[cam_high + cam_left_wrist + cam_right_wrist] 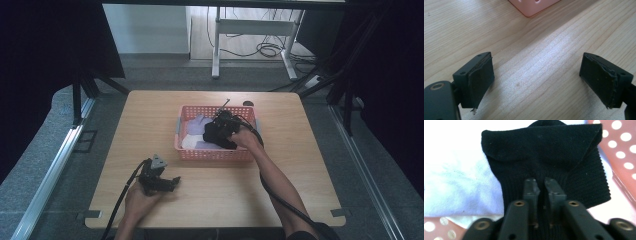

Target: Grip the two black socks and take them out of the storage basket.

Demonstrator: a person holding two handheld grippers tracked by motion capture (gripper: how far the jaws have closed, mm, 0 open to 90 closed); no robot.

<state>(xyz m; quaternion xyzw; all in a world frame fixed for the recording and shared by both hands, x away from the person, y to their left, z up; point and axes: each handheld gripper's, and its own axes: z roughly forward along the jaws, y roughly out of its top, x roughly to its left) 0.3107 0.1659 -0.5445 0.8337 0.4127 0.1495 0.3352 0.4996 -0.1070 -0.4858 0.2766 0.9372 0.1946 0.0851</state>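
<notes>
My right hand-held gripper (541, 185) is clenched on a black sock (544, 157) inside the pink basket (215, 154), which sits at the middle of the wooden surface (150, 120). In the right gripper view the sock's long axis runs straight away from the jaws, ribbed band nearest me, the folded end pointing away. It lies over white cloth (456, 185) in the basket. My left hand-held gripper (536, 80) is released, jaws wide apart, low over bare surface near the front edge, well apart from the basket.
</notes>
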